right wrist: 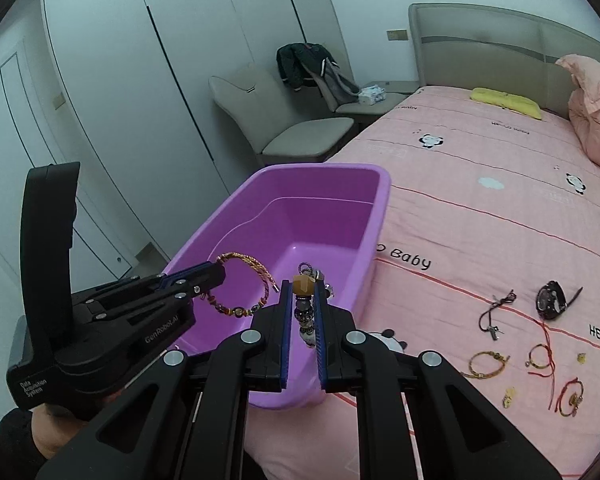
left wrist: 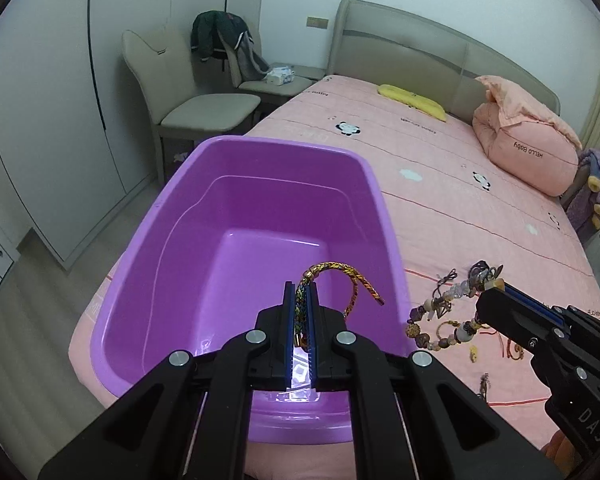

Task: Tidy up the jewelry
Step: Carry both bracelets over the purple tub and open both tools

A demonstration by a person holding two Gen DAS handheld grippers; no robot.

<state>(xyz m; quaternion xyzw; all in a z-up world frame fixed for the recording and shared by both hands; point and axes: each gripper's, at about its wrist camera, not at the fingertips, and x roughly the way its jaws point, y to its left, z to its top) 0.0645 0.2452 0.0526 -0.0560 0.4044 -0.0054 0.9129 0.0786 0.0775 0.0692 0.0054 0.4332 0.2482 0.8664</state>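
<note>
A purple plastic tub (left wrist: 236, 264) is sitting on the near left corner of a pink bed (left wrist: 440, 184). In the right wrist view, more jewelry is lying on the bed at the lower right: a black watch (right wrist: 553, 300), a black cord necklace (right wrist: 494, 314), a gold bracelet (right wrist: 485, 364) and red string bracelets (right wrist: 548, 360). A beige chair (left wrist: 198, 92) with a dark jacket (left wrist: 220, 36) hanging behind it is standing at the upper left of the left wrist view. A pink pillow (left wrist: 528, 140) is lying at the upper right.

The left gripper (left wrist: 300, 292) is reaching over the near side of the tub. Its jaws are squeezing a gold braided bracelet (left wrist: 340, 276), which is curling out over the inside of the tub.

The right gripper (right wrist: 302, 292) is reaching in from the lower right, just beside the tub's right rim. Its jaws are squeezing a beaded bracelet (left wrist: 440, 320), with a yellow bead sticking up between the tips. The beads are dangling above the bed, next to the tub.
</note>
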